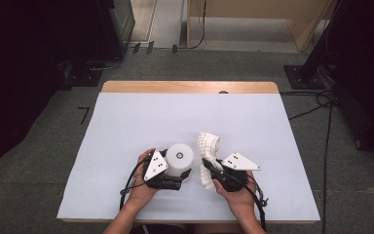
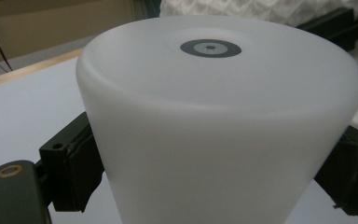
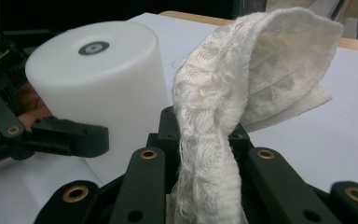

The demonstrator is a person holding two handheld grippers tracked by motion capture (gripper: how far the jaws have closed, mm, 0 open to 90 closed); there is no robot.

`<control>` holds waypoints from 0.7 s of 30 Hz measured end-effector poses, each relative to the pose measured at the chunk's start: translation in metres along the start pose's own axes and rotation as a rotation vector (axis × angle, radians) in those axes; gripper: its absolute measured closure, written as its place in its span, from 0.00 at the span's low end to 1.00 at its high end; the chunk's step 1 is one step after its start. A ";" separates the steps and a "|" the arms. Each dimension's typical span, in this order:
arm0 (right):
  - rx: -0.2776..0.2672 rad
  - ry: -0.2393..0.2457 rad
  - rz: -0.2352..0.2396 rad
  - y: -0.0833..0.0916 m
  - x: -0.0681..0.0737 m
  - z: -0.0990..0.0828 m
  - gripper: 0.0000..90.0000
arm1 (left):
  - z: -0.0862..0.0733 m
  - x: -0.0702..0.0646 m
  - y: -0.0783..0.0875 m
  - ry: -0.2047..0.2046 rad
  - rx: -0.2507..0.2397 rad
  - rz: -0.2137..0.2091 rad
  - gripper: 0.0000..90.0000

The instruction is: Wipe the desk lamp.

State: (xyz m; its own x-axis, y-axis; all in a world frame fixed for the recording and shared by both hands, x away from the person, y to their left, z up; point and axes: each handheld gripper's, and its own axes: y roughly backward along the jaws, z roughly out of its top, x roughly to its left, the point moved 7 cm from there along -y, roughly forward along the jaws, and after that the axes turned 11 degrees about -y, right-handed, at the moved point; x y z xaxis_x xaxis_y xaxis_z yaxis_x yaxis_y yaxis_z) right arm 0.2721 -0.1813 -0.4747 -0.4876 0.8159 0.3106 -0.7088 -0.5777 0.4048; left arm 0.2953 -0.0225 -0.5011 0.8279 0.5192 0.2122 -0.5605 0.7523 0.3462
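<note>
Cloth (image 3: 214, 116) is being pinched in the nearly closed right gripper (image 1: 213, 168), near-centre of the table (image 1: 126, 126). Left gripper (image 1: 182, 171) is clamping the white cylinder (image 1: 179, 157) just left. Grey floor (image 1: 29, 161) is surrounding.

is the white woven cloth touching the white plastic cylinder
Apart: the high view shows bare table between the white woven cloth and the white plastic cylinder.

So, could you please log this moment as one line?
left gripper: shut on white cylinder | right gripper: shut on white cloth | cloth beside cylinder
</note>
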 end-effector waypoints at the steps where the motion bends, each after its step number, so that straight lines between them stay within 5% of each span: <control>1: 0.001 0.002 -0.003 0.000 -0.001 0.000 0.84 | 0.000 0.000 0.000 0.002 0.003 0.000 0.10; 4: 0.000 0.000 -0.006 -0.001 -0.003 -0.002 0.84 | -0.001 0.001 0.001 0.008 0.007 0.013 0.10; 9: 0.001 -0.006 -0.012 -0.001 -0.007 -0.002 0.84 | -0.001 0.000 0.006 0.096 -0.009 0.068 0.04; 12: -0.001 -0.011 -0.017 -0.001 -0.009 -0.002 0.84 | 0.003 -0.003 0.009 0.149 -0.010 0.155 0.00; 17: 0.008 -0.012 -0.016 -0.003 -0.009 -0.005 0.84 | 0.004 -0.011 -0.001 0.129 0.061 0.318 0.00; 21: 0.012 -0.012 -0.012 -0.004 -0.007 -0.006 0.84 | 0.001 -0.012 -0.006 0.148 0.067 0.327 0.08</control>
State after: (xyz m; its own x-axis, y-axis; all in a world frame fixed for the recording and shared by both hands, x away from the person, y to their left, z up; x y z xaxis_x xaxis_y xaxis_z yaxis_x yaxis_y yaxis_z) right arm 0.2751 -0.1848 -0.4836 -0.4728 0.8226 0.3158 -0.7084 -0.5680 0.4189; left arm 0.2889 -0.0332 -0.5047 0.5905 0.7847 0.1887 -0.7885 0.5111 0.3420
